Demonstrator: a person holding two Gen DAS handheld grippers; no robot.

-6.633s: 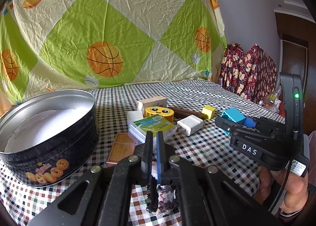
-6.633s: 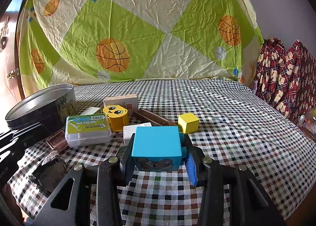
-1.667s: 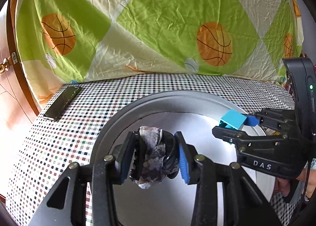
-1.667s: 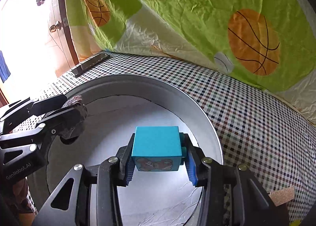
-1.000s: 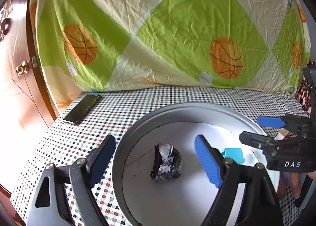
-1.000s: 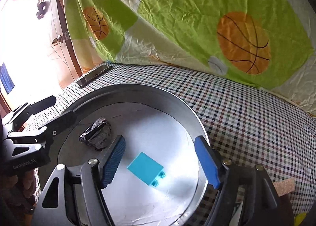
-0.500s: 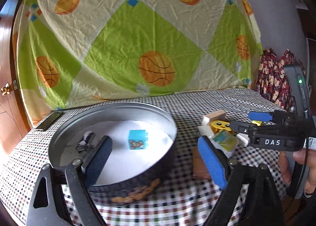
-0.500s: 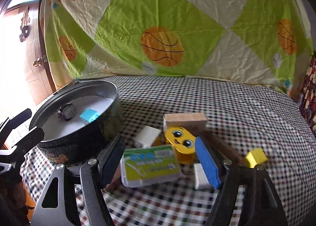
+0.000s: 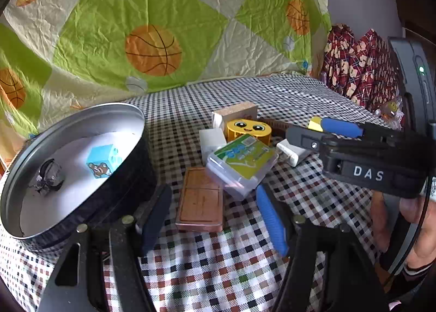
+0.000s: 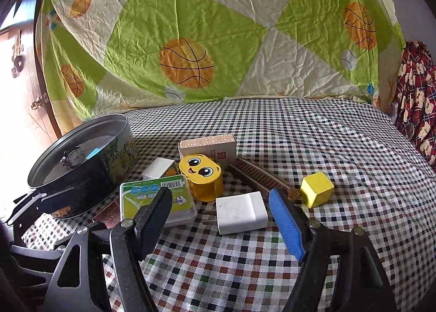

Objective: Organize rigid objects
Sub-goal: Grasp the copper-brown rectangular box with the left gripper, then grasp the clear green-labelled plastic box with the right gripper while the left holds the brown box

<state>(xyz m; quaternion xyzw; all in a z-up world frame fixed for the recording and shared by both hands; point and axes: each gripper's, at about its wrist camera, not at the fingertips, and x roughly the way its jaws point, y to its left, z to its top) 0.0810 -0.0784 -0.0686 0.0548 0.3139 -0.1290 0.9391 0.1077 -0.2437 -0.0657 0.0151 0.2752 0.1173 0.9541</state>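
Note:
The round tin (image 9: 120, 110) at the left holds a blue cube (image 9: 102, 160) and a dark rock (image 9: 49, 178). My left gripper (image 9: 212, 216) hangs low over the checked cloth with its jaws closing. A flat brown box (image 9: 200, 200) lies between its fingers, with gaps on both sides. My right gripper (image 10: 220, 216) is open around a white charger (image 10: 241, 212) and does not touch it. In the left wrist view the right gripper (image 9: 313, 130) reaches in from the right above the pile.
A green-labelled clear box (image 10: 155, 197), a yellow face box (image 10: 203, 175), a cork-topped box (image 10: 208, 147), a small white box (image 10: 159, 169), a brown strip (image 10: 259, 175) and a yellow cube (image 10: 316, 189) crowd the middle. A basketball-print sheet hangs behind.
Both grippers have swung from over the tin to the pile on its right and come lower. The left jaws have narrowed. The cube and rock stay in the tin.

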